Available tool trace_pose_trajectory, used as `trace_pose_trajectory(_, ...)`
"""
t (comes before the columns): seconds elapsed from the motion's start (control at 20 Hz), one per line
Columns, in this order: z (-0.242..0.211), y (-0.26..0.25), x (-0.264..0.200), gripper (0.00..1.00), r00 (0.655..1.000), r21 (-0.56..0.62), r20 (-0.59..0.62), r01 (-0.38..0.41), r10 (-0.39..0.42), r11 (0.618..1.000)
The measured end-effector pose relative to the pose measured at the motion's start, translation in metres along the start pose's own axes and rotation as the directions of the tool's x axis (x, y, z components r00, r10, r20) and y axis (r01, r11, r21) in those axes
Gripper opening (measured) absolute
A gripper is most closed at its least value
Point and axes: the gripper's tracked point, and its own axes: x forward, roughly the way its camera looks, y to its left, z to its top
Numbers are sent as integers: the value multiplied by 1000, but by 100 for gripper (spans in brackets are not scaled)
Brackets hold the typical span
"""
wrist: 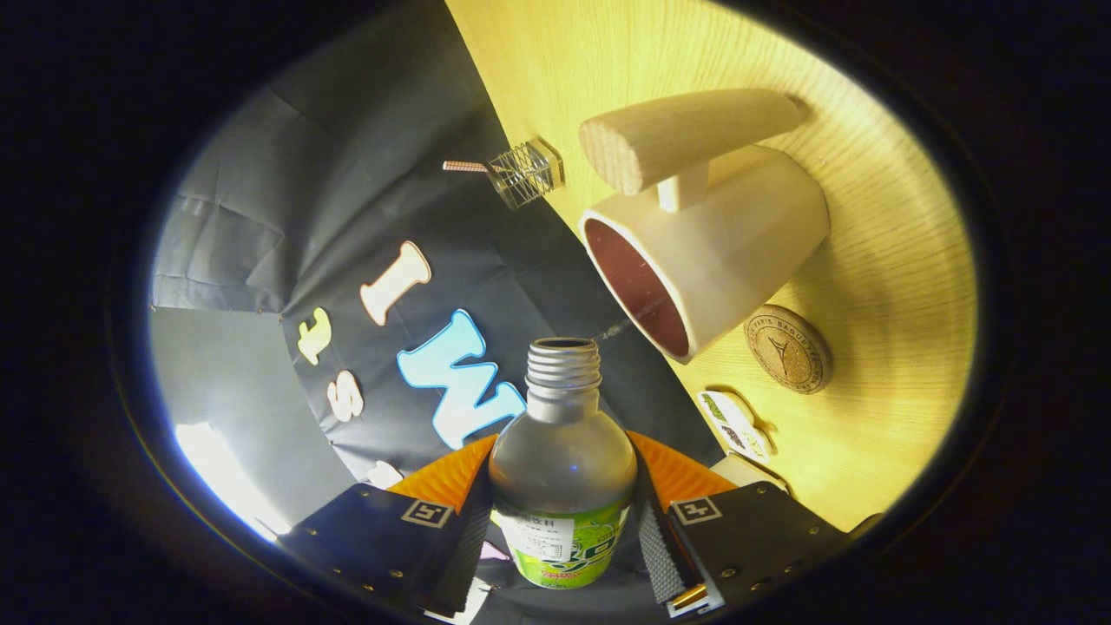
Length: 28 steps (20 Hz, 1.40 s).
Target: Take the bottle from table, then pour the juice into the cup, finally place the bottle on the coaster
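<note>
Holding the clear plastic bottle with the green label [562, 486] by its body, the gripper [562, 529] has both fingers pressed against the bottle's sides, one on each flank, clamped on it. Cap is off; the threaded neck points forward, away from the fingers.

Landmark: the white cup with the dark red inside and thick pale wooden handle [712, 243].
- View is rolled hard, so the pale wood-grain table [868, 260] appears to stand on edge and the cup's mouth faces sideways toward the bottle's neck.
- Bottle's long axis runs from the fingers straight ahead; the neck sits just short of the cup's rim, near but apart from it.
- A faint thin streak shows in the gap between neck and rim, possibly juice in flight; too slight to be sure.
- Round cork coaster [788, 349] lies on the table just beside the cup's base, on the side nearer the gripper.
- Small clear block with a wire coil [525, 174] sits beyond the cup, at the table's edge.
- Small patterned card [736, 424] lies between the coaster and the gripper.

Judgement: pouring step under way; coaster placement not yet done.

Hard to read: liquid level inside the bottle, and the cup's fill.
</note>
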Motion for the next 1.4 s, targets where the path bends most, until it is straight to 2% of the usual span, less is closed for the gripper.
trace_pose_trajectory(0.55, 10, 5, 0, 76, 1000, -2, 9, -2, 2, 1000)
trace_pose_trajectory(0.95, 18, 0, 0, 76, 999, -160, 21, 36, -33, 986)
trace_pose_trajectory(1.25, 17, -8, -1, 76, 998, -327, 12, 62, -61, 943)
trace_pose_trajectory(1.4, 15, -13, -2, 76, 996, -459, 13, 85, -89, 885)
